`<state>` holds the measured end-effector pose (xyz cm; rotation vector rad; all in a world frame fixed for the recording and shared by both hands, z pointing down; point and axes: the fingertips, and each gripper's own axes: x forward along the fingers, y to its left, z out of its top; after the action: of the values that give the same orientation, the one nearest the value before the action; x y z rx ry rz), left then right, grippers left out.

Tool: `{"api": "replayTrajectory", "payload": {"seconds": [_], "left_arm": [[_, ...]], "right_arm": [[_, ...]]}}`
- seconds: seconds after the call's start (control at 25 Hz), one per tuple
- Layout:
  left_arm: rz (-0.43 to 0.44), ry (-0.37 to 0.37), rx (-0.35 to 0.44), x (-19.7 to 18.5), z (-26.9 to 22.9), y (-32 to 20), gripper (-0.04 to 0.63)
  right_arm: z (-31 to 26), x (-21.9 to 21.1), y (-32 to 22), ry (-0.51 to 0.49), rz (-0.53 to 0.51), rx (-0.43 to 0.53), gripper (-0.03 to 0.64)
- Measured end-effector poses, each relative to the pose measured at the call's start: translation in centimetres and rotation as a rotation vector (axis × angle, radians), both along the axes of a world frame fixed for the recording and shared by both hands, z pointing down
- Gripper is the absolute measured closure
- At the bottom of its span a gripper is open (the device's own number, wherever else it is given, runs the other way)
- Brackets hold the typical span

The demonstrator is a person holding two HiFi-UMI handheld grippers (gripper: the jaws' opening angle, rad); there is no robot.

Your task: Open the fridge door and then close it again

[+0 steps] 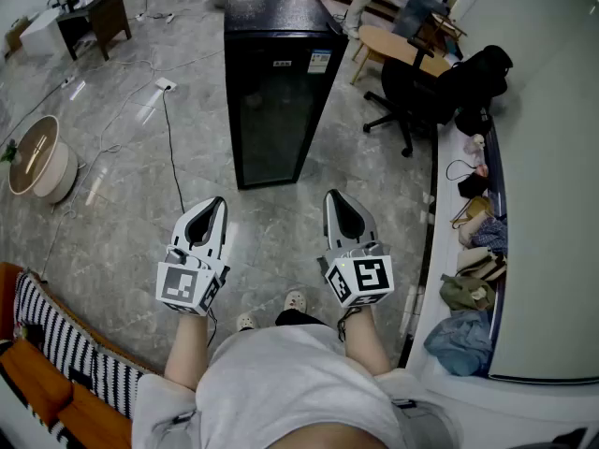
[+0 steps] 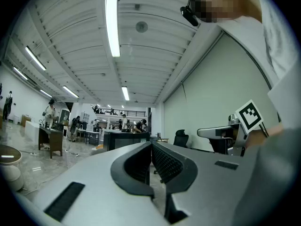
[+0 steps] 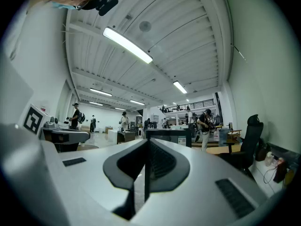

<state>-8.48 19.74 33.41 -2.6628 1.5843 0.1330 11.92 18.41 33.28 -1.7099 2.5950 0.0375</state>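
Grey marble floor (image 1: 112, 148) (cables strewn)

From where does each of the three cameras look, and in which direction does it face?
Head view: on the person's head, facing steeply down at the floor and fridge; shows forearms, torso, shoes, left gripper, right gripper.
Left gripper view: on the left gripper, facing level along its shut jaws toward the fridge; right gripper at right.
Right gripper view: on the right gripper, facing level along its shut jaws toward the fridge; left gripper at left.
Shared: both gripper views show the fridge and chair.
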Motion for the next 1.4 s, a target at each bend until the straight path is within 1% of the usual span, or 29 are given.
{"api": "replayTrajectory", "payload": {"seconds": [0.4, 0.6, 0.72, 1.12, 1.4], "left_arm": [[-0.023, 0.014, -0.015, 1.9, 0.0, -1.4, 0.58], [-0.036, 0.002, -0.006, 3.1, 0.3, -2.6, 0.58], [-0.055, 0.0, -0.001, 4.0, 0.3, -3.4, 0.58], [-0.124, 0.015, 0.009, 7.9, 0.7, -5.6, 0.58], [-0.159, 0.012, -0.014, 7.9, 1.3, -7.3, 0.58]], "right_arm": [[0.0, 1.7, -1.8, 0.004, -0.028, -0.001, 0.592], [0.1, 2.9, -3.4, -0.007, -0.039, 0.002, 0.592], [0.3, 3.9, -4.4, -0.017, -0.054, 0.0, 0.592], [1.4, 7.6, -7.3, 0.004, -0.137, -0.014, 0.592], [2.1, 7.9, -9.7, -0.008, -0.161, -0.032, 0.592]]}}
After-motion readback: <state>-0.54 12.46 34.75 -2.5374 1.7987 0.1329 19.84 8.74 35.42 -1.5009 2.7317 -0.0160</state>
